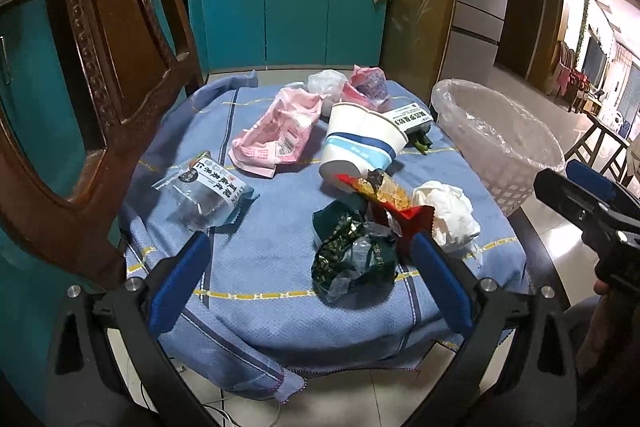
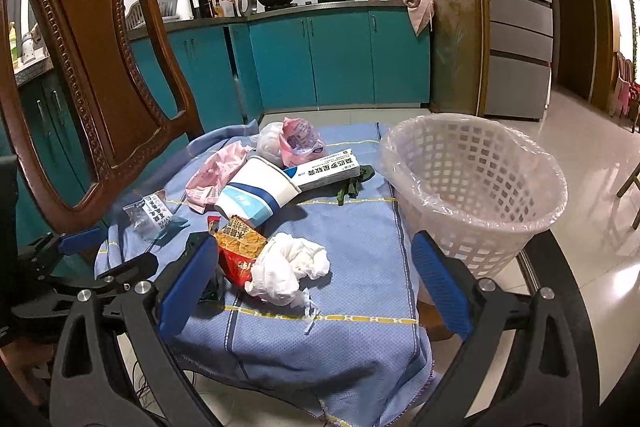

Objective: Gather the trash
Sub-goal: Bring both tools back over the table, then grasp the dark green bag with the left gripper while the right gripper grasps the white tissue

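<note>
Trash lies on a blue cloth (image 1: 260, 267) over a round table: a crumpled dark green wrapper (image 1: 352, 259), a red snack bag (image 1: 384, 199), a white tissue wad (image 1: 448, 211), a tipped paper cup (image 1: 356, 143), a pink bag (image 1: 276, 135), a clear packet (image 1: 204, 195) and a white box (image 1: 412, 119). A lined white basket (image 1: 500, 139) stands at the right. My left gripper (image 1: 312, 283) is open, just before the green wrapper. My right gripper (image 2: 312, 283) is open, with the tissue wad (image 2: 288, 267) between its fingers and the basket (image 2: 476, 187) to its right.
A carved wooden chair (image 1: 100, 67) stands close at the left of the table. Teal kitchen cabinets (image 1: 288, 19) and a stove with pots are behind. The dark table rim (image 2: 560, 259) shows at the right, tiled floor beyond. The right gripper shows at the right edge of the left wrist view (image 1: 592, 203).
</note>
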Available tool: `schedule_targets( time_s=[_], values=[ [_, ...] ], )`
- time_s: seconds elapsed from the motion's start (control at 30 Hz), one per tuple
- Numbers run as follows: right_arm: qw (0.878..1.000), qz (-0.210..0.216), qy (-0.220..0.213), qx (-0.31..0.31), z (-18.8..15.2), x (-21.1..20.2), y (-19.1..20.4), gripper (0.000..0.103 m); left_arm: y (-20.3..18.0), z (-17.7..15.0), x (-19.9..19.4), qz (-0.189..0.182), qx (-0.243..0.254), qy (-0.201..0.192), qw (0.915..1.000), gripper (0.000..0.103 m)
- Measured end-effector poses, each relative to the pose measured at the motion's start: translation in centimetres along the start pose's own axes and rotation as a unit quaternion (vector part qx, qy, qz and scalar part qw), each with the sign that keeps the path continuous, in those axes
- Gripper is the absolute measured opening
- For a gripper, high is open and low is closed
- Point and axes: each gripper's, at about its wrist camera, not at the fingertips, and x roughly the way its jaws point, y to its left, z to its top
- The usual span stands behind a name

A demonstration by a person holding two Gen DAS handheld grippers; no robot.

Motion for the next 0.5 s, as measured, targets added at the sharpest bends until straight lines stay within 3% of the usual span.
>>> schedule_targets(
  time_s=[0.5],
  values=[
    [1.0,-0.001,0.001,-0.004,-0.1,0.1,0.2,0.095,-0.4,-0.3,1.1,-0.003,0.006,0.016,0.9998,0.1]
  ],
)
